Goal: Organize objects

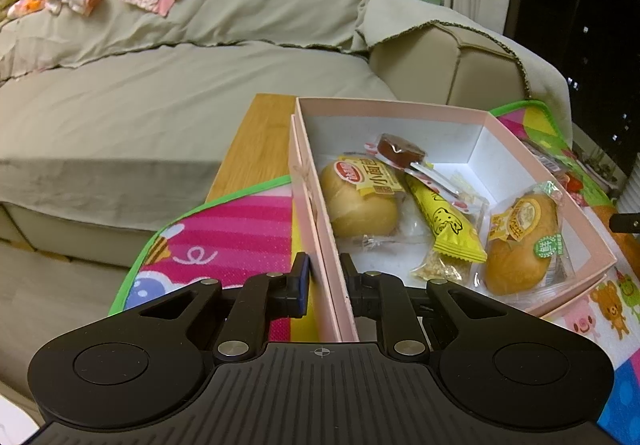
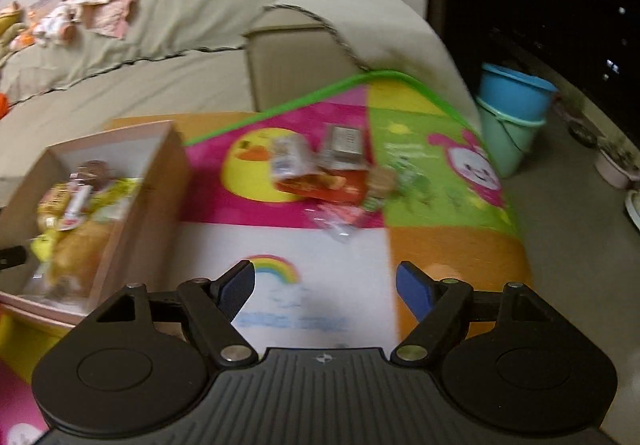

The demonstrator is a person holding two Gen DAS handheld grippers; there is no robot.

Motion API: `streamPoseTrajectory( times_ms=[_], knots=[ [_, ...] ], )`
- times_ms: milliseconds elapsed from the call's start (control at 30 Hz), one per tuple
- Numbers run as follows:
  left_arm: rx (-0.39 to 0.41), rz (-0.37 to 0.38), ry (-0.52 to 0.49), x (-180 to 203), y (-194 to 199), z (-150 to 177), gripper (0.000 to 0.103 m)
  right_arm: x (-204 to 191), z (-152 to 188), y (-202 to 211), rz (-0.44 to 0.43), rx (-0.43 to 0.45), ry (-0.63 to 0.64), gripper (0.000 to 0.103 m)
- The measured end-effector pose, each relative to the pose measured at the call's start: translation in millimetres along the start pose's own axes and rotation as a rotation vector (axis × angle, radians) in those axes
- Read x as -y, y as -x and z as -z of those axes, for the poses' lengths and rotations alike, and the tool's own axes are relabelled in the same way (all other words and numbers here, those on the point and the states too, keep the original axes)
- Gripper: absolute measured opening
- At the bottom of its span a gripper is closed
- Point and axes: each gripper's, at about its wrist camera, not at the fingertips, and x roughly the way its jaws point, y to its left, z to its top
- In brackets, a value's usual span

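Only in the right wrist view, loose snacks [image 2: 320,169] lie beyond the spread right hand-held gripper [image 2: 326,287].

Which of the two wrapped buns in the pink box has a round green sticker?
The bun at the right end of the pink box, by its right wall. The other bun, on the left side, carries a red and yellow label instead.

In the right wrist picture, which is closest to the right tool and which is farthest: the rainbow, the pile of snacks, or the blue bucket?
From the right tool:
1. Rainbow, printed on the mat just ahead of the left finger.
2. Snack pile, mid-mat, straight ahead.
3. Blue bucket, on the floor beyond the mat, far right.
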Motion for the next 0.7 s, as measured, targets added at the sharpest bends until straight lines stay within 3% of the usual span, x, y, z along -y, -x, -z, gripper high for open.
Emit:
streamPoseTrajectory(
  times_ms=[300,433,567,700],
  knots=[
    [-0.005,-0.007,-0.005,2,-1,-2,0.017,4,-22,-39,0.007,0.025,-0.01,0.081],
    [-0.005,-0.008,-0.004,3,-1,-2,0.017,5,-60,-63,-0.021,0.053,-0.021,0.094],
    [-0.005,-0.008,-0.005,3,-1,-1,0.017,5,-96,-107,-0.049,0.012,-0.042,0.103],
    [-0.005,-0.007,-0.006,2,-1,-1,0.017,-13,-110,-152,0.005,-0.052,0.089,0.103]
  ],
)
